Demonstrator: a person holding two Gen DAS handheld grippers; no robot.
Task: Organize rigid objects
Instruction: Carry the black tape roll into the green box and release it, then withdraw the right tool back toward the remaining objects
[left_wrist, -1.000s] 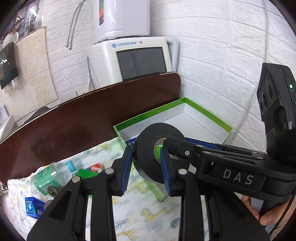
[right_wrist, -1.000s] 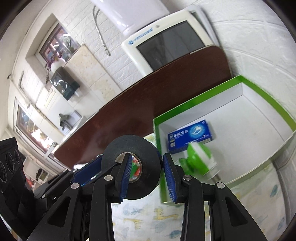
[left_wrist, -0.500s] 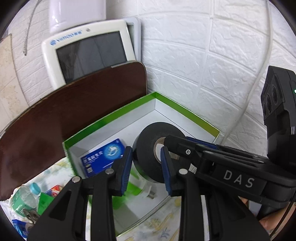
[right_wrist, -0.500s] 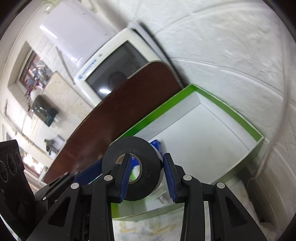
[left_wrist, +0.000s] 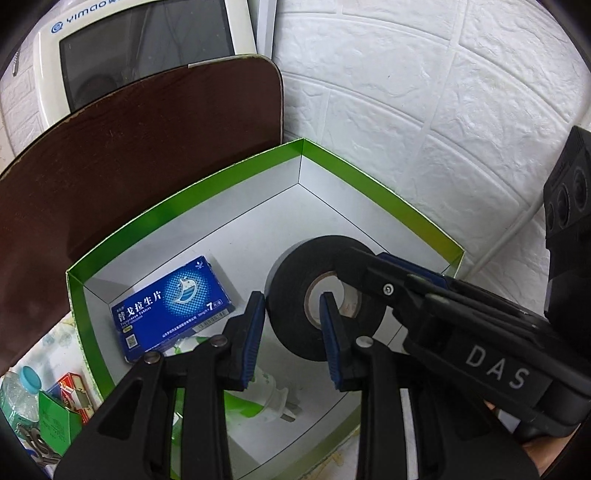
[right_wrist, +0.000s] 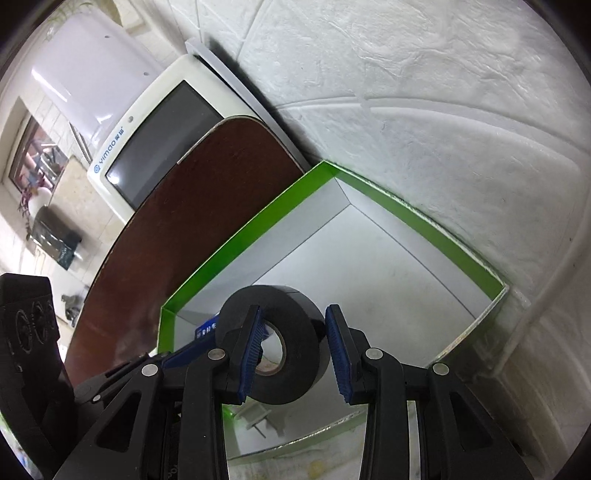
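Tape sits at the centre of both views: a black roll of electrical tape (left_wrist: 295, 306) with a pale cardboard core, held on edge above the open white box with green-edged walls (left_wrist: 369, 192).

In the left wrist view, the left gripper (left_wrist: 291, 328) rises from the bottom of the frame. Its blue-padded fingers (left_wrist: 253, 332) straddle one side of the roll's ring — one pad outside the rim, the other inside the core hole — and appear clenched on it. The right gripper's fingers (left_wrist: 384, 269) enter from the right edge and reach across the roll's top; whether they press on it cannot be told from here.

In the right wrist view, the right gripper (right_wrist: 293, 350) fills the lower middle. One blue pad lies across the roll's (right_wrist: 273, 339) face by the core hole and the other stands just off its outer rim, with a gap showing, so the grip looks released.

Inside the box (right_wrist: 424, 221), at lower left of the left wrist view, lies a flat blue medicine carton with white lettering (left_wrist: 170, 306). A green-and-white plastic plug-in device (left_wrist: 255, 398) lies below the grippers. A dark brown board (left_wrist: 129, 147) leans behind the box.
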